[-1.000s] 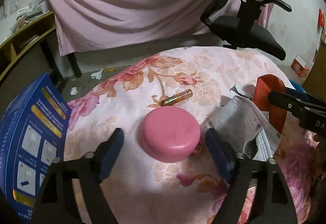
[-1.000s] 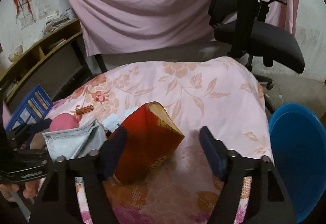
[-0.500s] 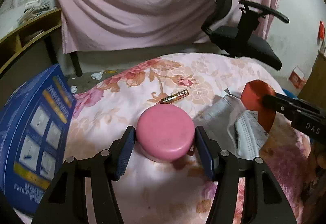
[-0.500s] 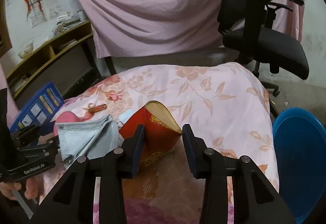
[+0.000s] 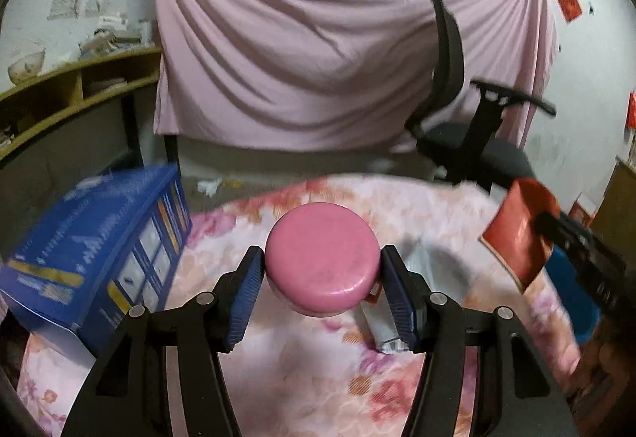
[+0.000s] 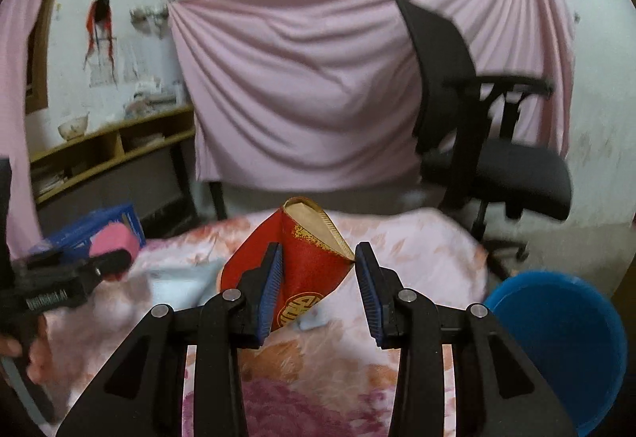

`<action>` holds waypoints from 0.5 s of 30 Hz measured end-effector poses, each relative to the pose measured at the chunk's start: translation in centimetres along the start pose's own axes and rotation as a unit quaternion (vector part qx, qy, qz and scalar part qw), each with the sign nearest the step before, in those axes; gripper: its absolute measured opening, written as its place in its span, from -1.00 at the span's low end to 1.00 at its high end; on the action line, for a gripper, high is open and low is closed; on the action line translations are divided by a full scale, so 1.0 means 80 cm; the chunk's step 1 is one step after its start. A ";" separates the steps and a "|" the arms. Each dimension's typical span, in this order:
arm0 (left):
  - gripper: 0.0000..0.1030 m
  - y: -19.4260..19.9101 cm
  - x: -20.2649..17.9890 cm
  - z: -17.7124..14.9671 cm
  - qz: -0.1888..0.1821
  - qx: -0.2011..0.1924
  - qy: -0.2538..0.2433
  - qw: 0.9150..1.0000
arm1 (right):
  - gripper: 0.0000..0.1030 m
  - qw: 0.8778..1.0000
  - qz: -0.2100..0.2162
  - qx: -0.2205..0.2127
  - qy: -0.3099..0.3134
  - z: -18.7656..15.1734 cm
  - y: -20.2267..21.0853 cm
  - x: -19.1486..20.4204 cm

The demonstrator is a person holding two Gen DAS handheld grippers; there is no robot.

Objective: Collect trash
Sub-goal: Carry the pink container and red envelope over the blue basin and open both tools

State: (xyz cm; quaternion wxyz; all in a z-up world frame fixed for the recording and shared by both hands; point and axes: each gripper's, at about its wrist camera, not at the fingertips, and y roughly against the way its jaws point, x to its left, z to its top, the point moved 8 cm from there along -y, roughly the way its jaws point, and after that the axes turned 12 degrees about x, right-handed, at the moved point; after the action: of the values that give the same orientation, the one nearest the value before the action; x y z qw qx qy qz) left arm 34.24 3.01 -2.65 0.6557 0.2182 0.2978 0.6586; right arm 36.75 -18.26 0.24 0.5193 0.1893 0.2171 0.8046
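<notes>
My left gripper (image 5: 322, 278) is shut on a round pink lid (image 5: 322, 265) and holds it above the floral cloth table (image 5: 302, 365). My right gripper (image 6: 318, 278) is shut on a red envelope (image 6: 306, 270) with a gold edge, lifted off the table; it also shows at the right of the left wrist view (image 5: 516, 234). The pink lid shows at the far left of the right wrist view (image 6: 113, 240). A grey face mask (image 5: 433, 270) lies on the cloth under the lid. A blue bin (image 6: 556, 345) stands low at the right.
A blue carton (image 5: 99, 258) stands at the table's left edge. A black office chair (image 6: 489, 142) stands behind the table on the right. A pink sheet (image 5: 338, 59) hangs at the back, and a wooden shelf (image 5: 59, 103) runs along the left wall.
Both grippers have closed on their objects and lifted them: the left raised the pink lid, the right raised the red envelope. The battery has gone out of view.
</notes>
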 end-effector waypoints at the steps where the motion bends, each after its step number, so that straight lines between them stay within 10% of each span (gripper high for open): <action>1: 0.04 0.011 -0.005 0.008 -0.004 -0.015 0.001 1.000 | -0.32 1.000 -0.007 -0.016 0.005 0.003 0.009 -0.001; 15: 0.05 0.095 -0.141 0.064 -0.079 -0.116 -0.045 0.989 | -0.31 0.981 -0.077 -0.173 -0.048 0.034 0.131 -0.079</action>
State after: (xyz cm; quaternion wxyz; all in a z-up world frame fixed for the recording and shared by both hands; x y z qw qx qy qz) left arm 32.66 -7.40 7.36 0.7393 0.1458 0.2059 0.6243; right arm 32.80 -27.50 7.74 0.6142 0.1174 0.0633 0.7778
